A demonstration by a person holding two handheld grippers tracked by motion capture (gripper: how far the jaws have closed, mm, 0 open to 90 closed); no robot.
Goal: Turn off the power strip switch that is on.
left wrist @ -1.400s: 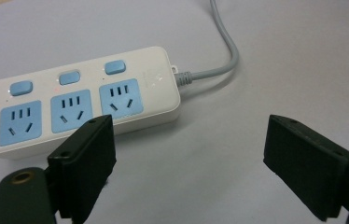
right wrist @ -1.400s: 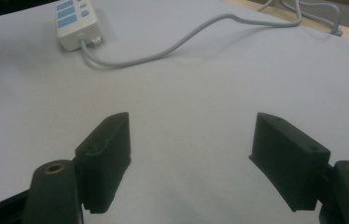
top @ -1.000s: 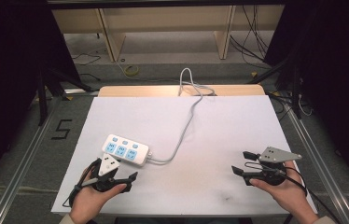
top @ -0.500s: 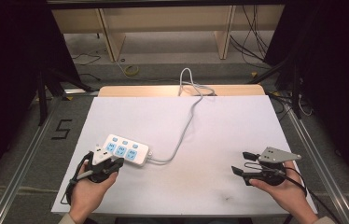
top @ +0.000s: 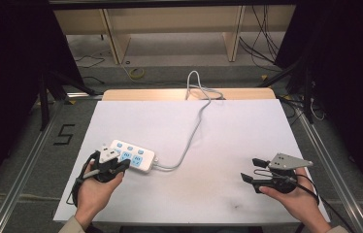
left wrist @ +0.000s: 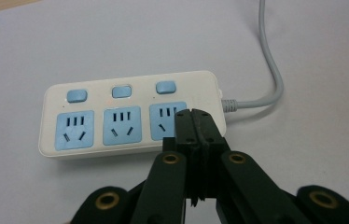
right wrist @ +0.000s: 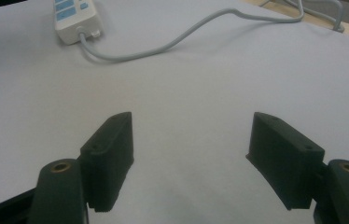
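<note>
At the near edge of the table [top: 267,121], the person's left hand [top: 92,191] holds the left gripper [top: 121,164] with its jaws pressed together, nothing between them. In the left gripper view the joined tips of the left gripper [left wrist: 194,125] hang over the near edge of a white power strip [left wrist: 130,116], in front of the socket closest to the cable end; whether they touch the strip cannot be told. The jaws have just been closing, and they closed on nothing.

On the other side, the right hand [top: 293,199] holds the right gripper [top: 253,170] low over the bare white surface, well apart from the strip. Its jaws stand wide, with only table between them, as the right gripper view confirms for the right gripper [right wrist: 189,137].

A little farther in lies the power strip [top: 132,155], flat on the left part of the table, with three blue sockets and three blue switches facing up. Its grey cord [top: 194,131] leaves the strip's right end, curves across the middle of the table and runs off the far edge.
</note>
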